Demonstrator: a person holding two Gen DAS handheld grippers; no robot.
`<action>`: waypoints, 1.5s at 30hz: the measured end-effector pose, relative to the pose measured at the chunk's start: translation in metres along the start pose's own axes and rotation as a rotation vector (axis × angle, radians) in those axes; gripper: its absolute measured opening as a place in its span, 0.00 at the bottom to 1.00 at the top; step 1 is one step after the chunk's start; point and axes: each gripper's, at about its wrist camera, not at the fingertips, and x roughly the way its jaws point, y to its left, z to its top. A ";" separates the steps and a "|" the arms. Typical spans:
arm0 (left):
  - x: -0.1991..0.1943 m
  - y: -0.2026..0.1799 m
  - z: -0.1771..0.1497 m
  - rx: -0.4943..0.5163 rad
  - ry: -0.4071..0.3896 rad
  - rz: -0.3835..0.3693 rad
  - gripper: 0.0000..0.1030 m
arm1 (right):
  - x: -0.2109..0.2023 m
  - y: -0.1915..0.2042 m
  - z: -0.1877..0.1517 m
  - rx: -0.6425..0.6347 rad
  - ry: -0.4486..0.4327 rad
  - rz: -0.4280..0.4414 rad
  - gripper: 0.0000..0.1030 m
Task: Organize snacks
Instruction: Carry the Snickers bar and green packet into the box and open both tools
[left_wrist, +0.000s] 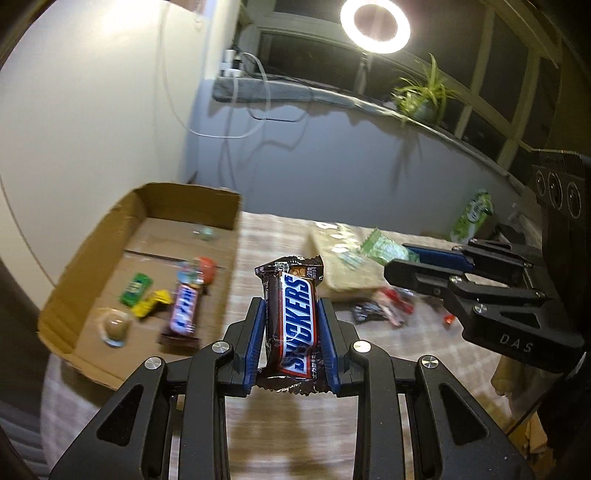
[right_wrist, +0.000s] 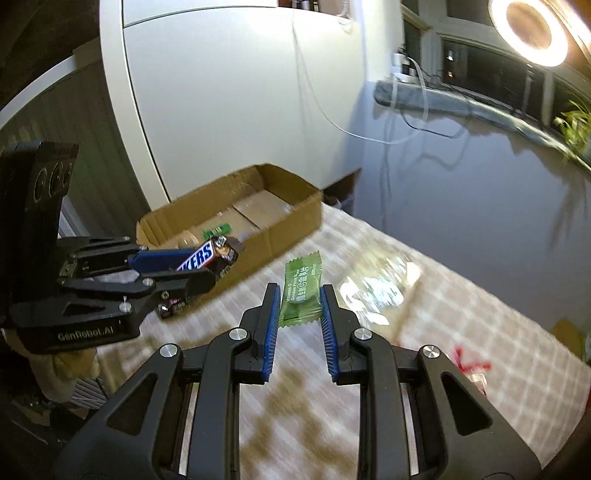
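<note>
My left gripper (left_wrist: 291, 307) is shut on a brown Snickers bar (left_wrist: 293, 325) and holds it above the checked tablecloth, just right of the cardboard box (left_wrist: 92, 236). It also shows in the right wrist view (right_wrist: 207, 275) with the Snickers bar (right_wrist: 201, 258). My right gripper (right_wrist: 298, 293) is shut on a small green snack packet (right_wrist: 300, 291) above the table; it shows at the right of the left wrist view (left_wrist: 397, 264) with the green packet (left_wrist: 384, 251). The box (right_wrist: 295, 218) holds several snacks, among them a second candy bar (left_wrist: 184, 310) and a green packet (left_wrist: 136, 289).
Loose wrappers (left_wrist: 384, 310) and a clear plastic bag (left_wrist: 343, 258) lie on the table right of the box. A green bag (left_wrist: 474, 216) stands at the far right. A red-marked wrapper (right_wrist: 469, 363) lies near the right edge. A wall and ring light (left_wrist: 375, 26) stand behind.
</note>
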 end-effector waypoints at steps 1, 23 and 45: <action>0.000 0.005 0.001 -0.005 0.000 0.007 0.26 | 0.005 0.003 0.006 -0.008 0.000 0.006 0.22; 0.006 0.087 0.004 -0.091 -0.007 0.128 0.26 | 0.123 0.050 0.096 -0.047 0.039 0.129 0.22; 0.011 0.107 0.001 -0.117 -0.012 0.155 0.27 | 0.171 0.056 0.111 -0.038 0.087 0.116 0.53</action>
